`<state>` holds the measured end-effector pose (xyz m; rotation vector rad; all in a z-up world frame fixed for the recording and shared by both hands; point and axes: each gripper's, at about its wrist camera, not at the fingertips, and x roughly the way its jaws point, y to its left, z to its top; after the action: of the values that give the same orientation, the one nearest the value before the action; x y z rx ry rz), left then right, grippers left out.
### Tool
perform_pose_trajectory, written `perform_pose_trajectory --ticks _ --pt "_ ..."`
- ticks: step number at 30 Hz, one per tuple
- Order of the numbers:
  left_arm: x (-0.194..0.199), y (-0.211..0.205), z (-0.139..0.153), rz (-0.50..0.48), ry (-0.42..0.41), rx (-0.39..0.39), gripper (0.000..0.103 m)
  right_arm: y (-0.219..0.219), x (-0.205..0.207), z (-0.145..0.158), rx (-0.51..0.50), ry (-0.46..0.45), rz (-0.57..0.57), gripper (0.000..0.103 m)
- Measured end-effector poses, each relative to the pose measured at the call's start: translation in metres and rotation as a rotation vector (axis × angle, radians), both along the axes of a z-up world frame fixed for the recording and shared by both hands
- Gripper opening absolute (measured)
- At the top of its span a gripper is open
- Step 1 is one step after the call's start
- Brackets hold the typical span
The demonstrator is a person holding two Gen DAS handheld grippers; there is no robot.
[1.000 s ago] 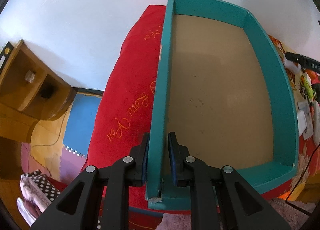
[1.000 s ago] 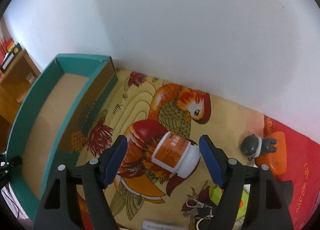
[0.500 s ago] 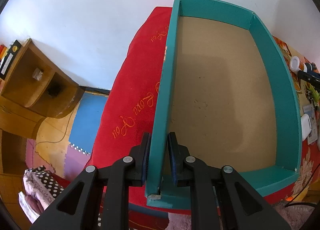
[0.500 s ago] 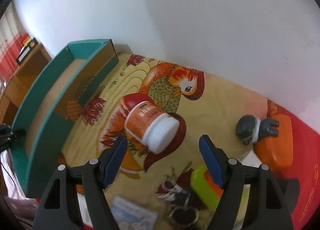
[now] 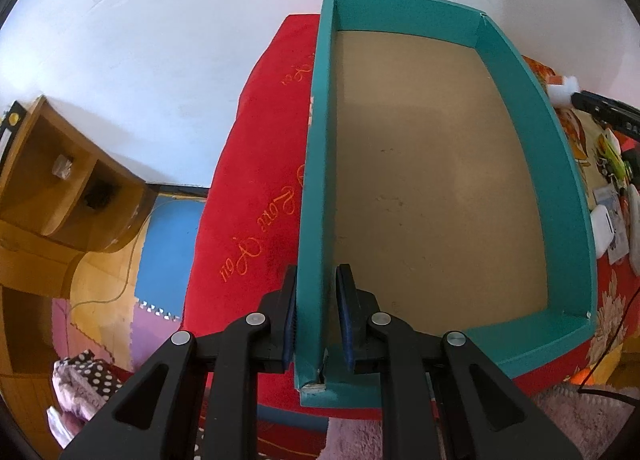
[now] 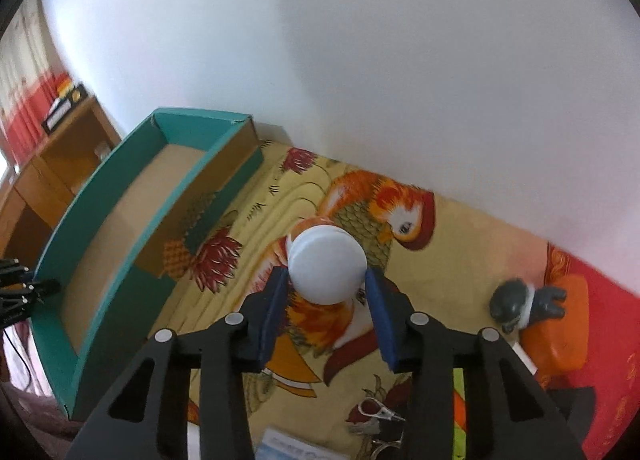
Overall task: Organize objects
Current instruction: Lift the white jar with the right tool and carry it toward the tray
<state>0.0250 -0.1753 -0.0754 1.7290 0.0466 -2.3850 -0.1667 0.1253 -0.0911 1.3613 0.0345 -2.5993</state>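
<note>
My left gripper (image 5: 316,320) is clamped almost fully closed on the near side wall of a teal box (image 5: 532,132), which is empty, its tan cardboard floor bare. The box sits on a red blanket (image 5: 256,180) against a white wall and has not shifted over the past second.

My right gripper (image 6: 326,312) has changed most. A second ago it stood wide open above a white-capped orange bottle (image 6: 326,270) lying on its side on the bird-patterned cloth (image 6: 460,268). Now its jaws are closing around that bottle, the white cap facing my camera between the blue pads. The pads look to be meeting the cap's sides, though the blur makes me unsure the grip is firm yet.

I judge this as the pickup beginning, with the box, just to the left of the bottle, as the likely destination. A small grey figure (image 6: 520,302) and an orange container (image 6: 560,336) wait farther right on the cloth.
</note>
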Motion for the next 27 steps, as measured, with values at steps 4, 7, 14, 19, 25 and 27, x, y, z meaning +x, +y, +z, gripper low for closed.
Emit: perform_pose_trajectory --ticks 4,7,14,19,25,27 --pt "0.001 0.0 0.0 -0.014 0.009 0.006 0.019 -0.019 -0.012 -0.003 0.07 -0.018 0.014 0.04" --pt "0.001 0.0 -0.001 -0.022 0.015 0.005 0.018 -0.026 -0.021 -0.008 0.084 -0.025 -0.003 0.04" --pt "0.0 0.0 0.0 -0.03 0.012 0.013 0.017 -0.035 -0.044 -0.009 0.122 -0.038 -0.04 0.06" --pt "0.0 0.001 -0.001 -0.039 0.011 0.01 0.017 -0.031 -0.056 -0.009 0.095 -0.064 -0.078 0.059" --pt "-0.003 0.0 -0.006 -0.039 0.005 0.0 0.014 -0.028 -0.059 -0.01 0.092 -0.078 -0.094 0.04" --pt "-0.003 -0.002 -0.006 -0.034 0.004 0.007 0.013 -0.027 -0.059 -0.009 0.093 -0.08 -0.103 0.04"
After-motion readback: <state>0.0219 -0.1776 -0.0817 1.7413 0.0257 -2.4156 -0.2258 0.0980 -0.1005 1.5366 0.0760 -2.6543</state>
